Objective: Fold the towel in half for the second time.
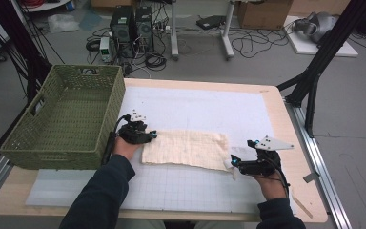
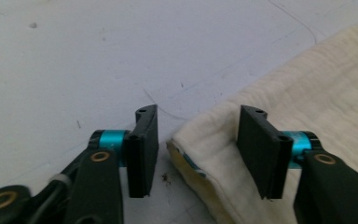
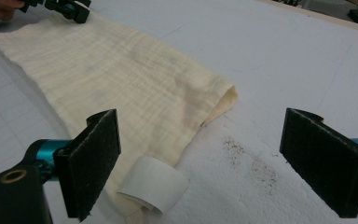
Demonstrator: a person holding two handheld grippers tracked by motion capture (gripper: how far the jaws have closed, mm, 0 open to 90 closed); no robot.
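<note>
Straddling the cloth (image 2: 303, 98) corner, left tool (image 2: 198, 154) beside basket (image 1: 64, 119).

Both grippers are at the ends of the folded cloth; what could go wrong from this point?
1. The left gripper straddles the corner of the cloth with jaws apart; closing there may catch only the top layer, so the fold could open.
2. The right gripper is open over the near end, where a white label curls up; it might pinch the label instead of the fabric.
</note>
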